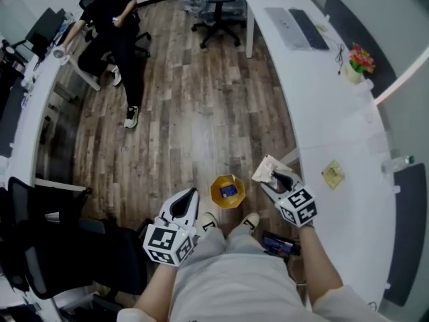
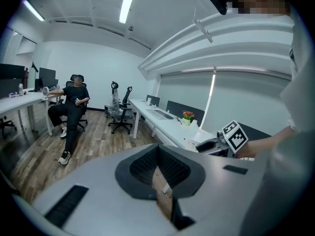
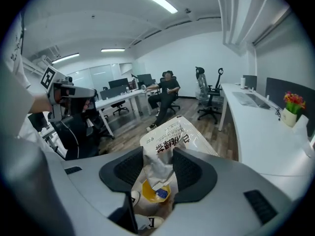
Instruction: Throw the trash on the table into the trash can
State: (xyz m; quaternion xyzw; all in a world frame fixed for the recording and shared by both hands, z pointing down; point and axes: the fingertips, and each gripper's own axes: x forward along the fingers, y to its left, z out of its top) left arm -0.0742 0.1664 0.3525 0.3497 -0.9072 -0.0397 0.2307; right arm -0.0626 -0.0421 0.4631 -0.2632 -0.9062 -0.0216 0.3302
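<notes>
Held pinched in right gripper (image 1: 276, 178), 1 white wrapper (image 3: 172, 134) just beside yellow trash can (image 1: 228, 191) on floor, left gripper (image 1: 192, 192) closed and empty: likely to flutter past rim if released off-centre.

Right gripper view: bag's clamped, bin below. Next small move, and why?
Probably shift the right gripper left in the head view until the white bag hangs over the yellow trash can, then open: the bag sits beside the opening, not above it.
</notes>
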